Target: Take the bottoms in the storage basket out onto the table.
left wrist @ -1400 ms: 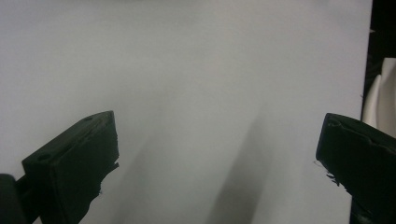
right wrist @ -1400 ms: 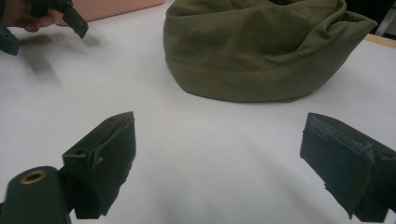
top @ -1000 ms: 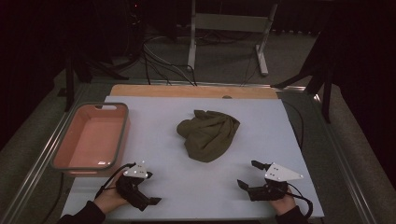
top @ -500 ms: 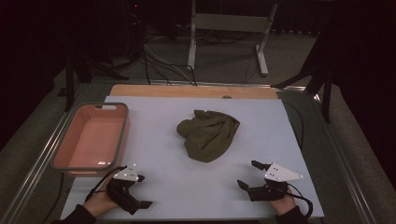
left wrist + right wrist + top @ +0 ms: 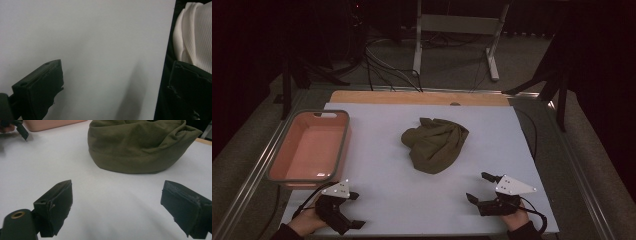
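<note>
Your olive cloth (image 5: 434, 144) lies crumpled in a heap near the middle of the white worktop (image 5: 382, 200), and neither tool touches it. Your right gripper (image 5: 479, 187) sits at the near right edge with its jaws spread wide and empty; in the right gripper view the cloth (image 5: 140, 145) lies straight ahead of those jaws, with bare worktop between them and its folded hem. Your left gripper (image 5: 354, 210) rests at the near left corner, jaws also wide open and holding nothing, and it is turned aside: its own view looks across plain worktop to the table's near edge and a white sleeve (image 5: 195, 37). So the right hand is the nearer and the better aimed. The heap runs roughly from far left to near right, with its rounded near end towards your right jaws, so a forward reach from there should meet it first. The pink tub (image 5: 309, 147) stands empty at the left edge, well apart from the cloth.
</note>
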### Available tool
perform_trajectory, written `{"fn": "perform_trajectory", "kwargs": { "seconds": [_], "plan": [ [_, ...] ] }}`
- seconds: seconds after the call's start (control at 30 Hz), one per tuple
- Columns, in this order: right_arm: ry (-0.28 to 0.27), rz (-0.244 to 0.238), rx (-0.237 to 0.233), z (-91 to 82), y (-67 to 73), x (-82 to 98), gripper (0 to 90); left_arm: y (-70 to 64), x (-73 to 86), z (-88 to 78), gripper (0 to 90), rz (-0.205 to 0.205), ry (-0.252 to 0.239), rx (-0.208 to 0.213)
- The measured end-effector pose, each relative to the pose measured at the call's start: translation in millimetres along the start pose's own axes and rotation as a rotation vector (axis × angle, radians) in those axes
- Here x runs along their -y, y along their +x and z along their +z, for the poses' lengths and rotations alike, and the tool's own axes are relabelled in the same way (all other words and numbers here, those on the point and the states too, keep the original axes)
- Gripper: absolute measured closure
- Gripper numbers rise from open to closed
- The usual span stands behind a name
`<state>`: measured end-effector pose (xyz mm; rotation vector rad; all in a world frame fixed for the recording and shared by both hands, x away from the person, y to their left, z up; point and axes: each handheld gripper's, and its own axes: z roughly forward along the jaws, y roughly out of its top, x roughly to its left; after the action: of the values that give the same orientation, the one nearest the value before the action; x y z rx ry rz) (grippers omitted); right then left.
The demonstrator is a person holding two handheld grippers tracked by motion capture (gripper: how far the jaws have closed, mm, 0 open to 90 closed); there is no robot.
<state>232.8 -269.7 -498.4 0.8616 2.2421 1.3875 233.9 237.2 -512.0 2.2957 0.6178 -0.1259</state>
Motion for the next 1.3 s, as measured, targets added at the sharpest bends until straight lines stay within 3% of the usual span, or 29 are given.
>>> {"fn": "perform_trajectory", "kwargs": {
  "seconds": [0.37, 0.5, 0.63, 1.1, 1.3],
  "plan": [
    [0.004, -0.005, 0.0, -1.0, -0.6, 0.6, 10.6, 3.4, -2.6, -0.6, 0.3, 0.006, -0.049, 0.003],
    [0.008, -0.01, -0.003, -0.2, -0.5, 0.8, 10.6, 4.3, -5.2, 4.3, 0.3, 0.012, -0.041, 0.022],
    [0.01, -0.013, -0.007, 0.1, 0.0, 0.9, 10.5, 4.7, -7.9, 5.8, 0.3, 0.022, -0.053, 0.006],
    [0.009, -0.013, -0.006, -0.6, 0.4, 1.0, 10.5, 5.4, -9.1, 8.7, 0.3, 0.009, -0.053, 0.021],
    [0.015, -0.01, 0.003, -1.1, -1.0, 1.8, 10.6, 5.7, -9.4, 7.8, 0.3, 0.002, -0.075, 0.028]
  ]
}}
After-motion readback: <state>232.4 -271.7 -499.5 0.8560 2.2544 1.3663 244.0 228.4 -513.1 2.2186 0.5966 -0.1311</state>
